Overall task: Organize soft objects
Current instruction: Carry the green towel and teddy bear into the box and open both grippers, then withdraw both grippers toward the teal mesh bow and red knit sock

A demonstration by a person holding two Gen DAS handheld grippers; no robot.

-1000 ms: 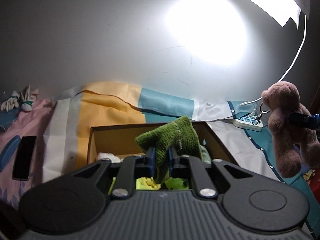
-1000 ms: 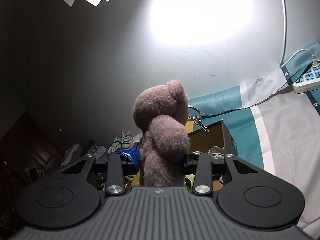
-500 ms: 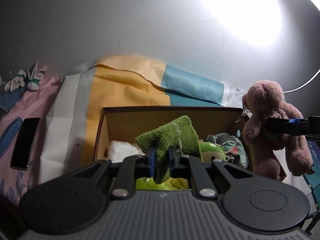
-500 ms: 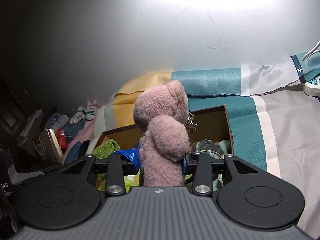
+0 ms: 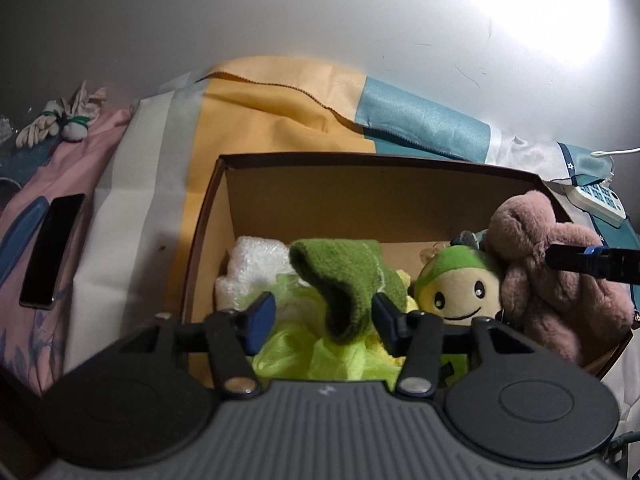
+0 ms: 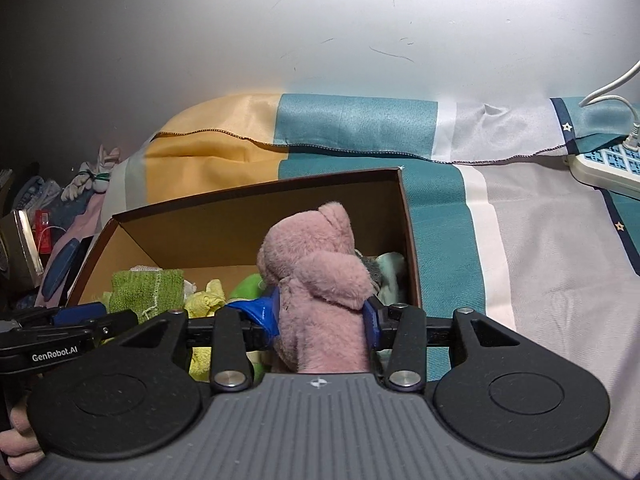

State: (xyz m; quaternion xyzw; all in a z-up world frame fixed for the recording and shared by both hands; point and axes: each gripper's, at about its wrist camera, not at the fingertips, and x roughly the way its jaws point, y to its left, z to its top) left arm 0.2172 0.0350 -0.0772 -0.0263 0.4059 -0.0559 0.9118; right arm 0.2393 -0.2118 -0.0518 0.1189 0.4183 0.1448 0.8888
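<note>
Left gripper (image 5: 323, 312) jaws just opened, green cloth (image 5: 348, 280) loose between them, lower centre over box (image 5: 360, 192); right gripper (image 6: 322, 318) loosening, pads touching pink bear (image 6: 320, 280), now lowered into box

A home bedroom, by the look of it; a bedsheet (image 6: 520, 248) in yellow, teal, white and grey bands with small stars covers a soft surface pushed against a plain, scuffed wall (image 6: 280, 32); a cardboard box (image 5: 304, 196) of plush toys and soft cloths sits on it; a phone (image 5: 52, 250) lies on pink bedding (image 5: 36, 200) at the left; a power strip (image 6: 608, 168) with a white cord rests on the sheet; household clutter crowds the dark left corner.
</note>
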